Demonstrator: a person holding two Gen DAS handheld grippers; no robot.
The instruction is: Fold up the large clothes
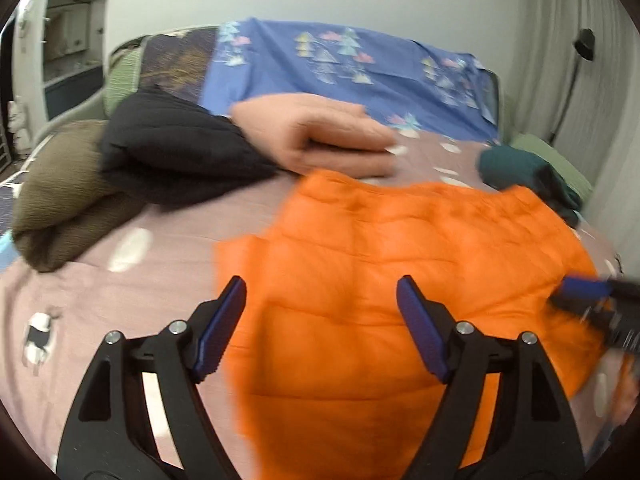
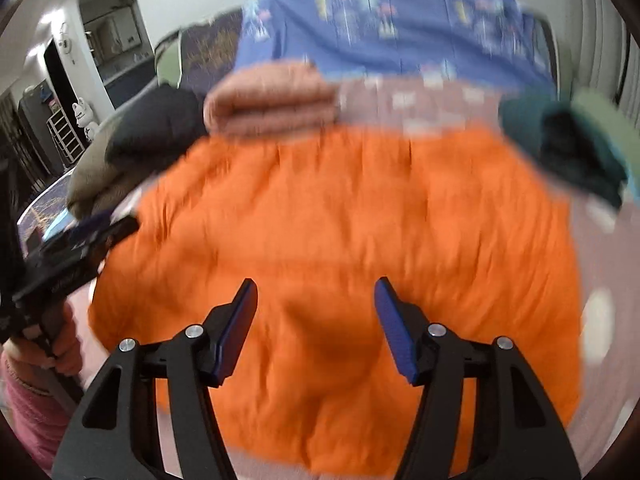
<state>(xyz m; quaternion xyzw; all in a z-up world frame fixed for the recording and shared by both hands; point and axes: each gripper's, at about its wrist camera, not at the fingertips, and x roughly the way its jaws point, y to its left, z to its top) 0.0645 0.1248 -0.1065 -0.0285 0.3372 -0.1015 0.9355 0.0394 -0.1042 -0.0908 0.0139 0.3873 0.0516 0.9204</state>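
Below both spread tongs (image 2: 314,300): orange quilted jacket (image 1: 380,260), flat on bed (image 1: 80,300).

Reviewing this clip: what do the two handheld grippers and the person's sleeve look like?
Both match: the left gripper and right gripper have matte black angular frames with cut-out slots, silver round pivot bolts, and flat dark-blue ribbed fingers. In the right wrist view, the hand carrying the left gripper emerges from a pink knitted sleeve. No cables are visible.

Left gripper (image 1: 322,292) and right gripper (image 2: 316,294) hover side by side, jaws spread, gripping nothing, angled downward.
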